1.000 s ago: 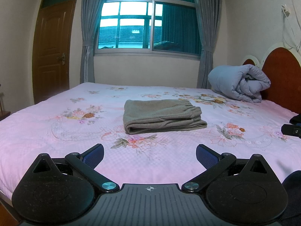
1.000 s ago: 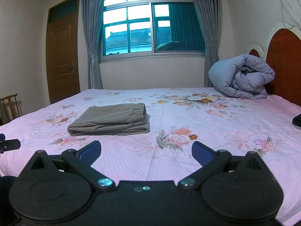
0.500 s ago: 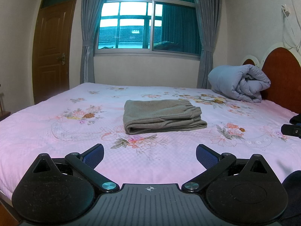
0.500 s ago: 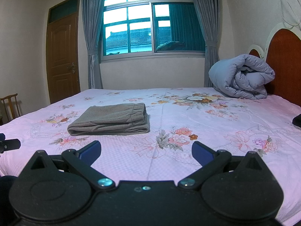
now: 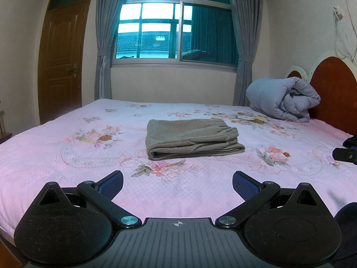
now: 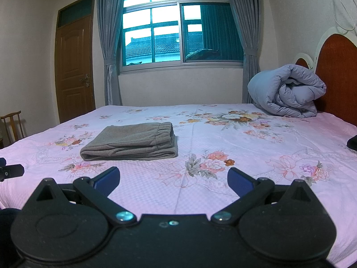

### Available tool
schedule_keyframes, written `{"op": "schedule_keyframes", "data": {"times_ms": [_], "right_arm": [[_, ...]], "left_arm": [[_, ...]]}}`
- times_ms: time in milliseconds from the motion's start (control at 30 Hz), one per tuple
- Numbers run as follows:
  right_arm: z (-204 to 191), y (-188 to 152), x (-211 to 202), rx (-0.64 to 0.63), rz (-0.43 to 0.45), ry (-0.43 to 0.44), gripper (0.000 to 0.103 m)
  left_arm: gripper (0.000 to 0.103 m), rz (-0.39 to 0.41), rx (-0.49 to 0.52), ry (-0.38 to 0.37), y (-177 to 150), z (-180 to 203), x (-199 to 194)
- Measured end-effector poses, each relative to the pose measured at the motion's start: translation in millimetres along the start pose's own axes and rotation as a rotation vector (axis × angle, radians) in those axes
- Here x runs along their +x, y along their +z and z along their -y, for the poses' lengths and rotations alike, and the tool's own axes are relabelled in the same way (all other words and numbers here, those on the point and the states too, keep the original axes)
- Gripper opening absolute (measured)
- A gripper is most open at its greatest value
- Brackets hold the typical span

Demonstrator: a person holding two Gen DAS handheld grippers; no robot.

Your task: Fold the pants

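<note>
- Two claws are hanging low over the near edge of the bed (image 5: 55, 156), both released, blue pads spread wide and gripping nothing.
- Left claw (image 5: 177, 185) is pointing across the floral sheet; the pants (image 5: 191, 139) are lying straight ahead of it, slightly past the gap between its fingers, well apart from the pads (image 5: 111, 184).
- Right claw (image 6: 173, 179) is facing the same way; here the pants (image 6: 131, 141) are sitting ahead and off to the left, beyond the left finger, not touching it.
- Pants are resting as a folded grey-brown stack, flat on the sheet around the middle of the bed, elastic waistband on the right end, rounded fold on the left end.
- Right claw's tip is showing at the right edge of the left view (image 5: 344, 155); left claw's tip is showing at the left edge of the right view (image 6: 11, 171).
- Rolled blue-grey quilt (image 5: 283, 99) is sitting by the wooden headboard (image 5: 334, 89), far from the pants.
- Window (image 6: 169, 33) with grey curtains and a brown door (image 6: 74, 67) are standing behind the bed.
</note>
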State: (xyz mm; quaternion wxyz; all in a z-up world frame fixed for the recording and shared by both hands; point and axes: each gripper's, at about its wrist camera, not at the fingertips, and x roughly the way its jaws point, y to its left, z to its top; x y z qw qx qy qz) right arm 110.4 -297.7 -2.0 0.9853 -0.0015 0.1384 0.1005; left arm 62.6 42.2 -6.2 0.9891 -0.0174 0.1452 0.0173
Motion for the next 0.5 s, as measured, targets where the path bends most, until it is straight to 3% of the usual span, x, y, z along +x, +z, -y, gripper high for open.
{"op": "schedule_keyframes", "data": {"times_ms": [500], "right_arm": [[0.5,-0.2,0.4,-0.004,-0.001,0.002,0.097]], "left_arm": [[0.103,0.011,0.016,0.011,-0.2,1.1,-0.3]]}}
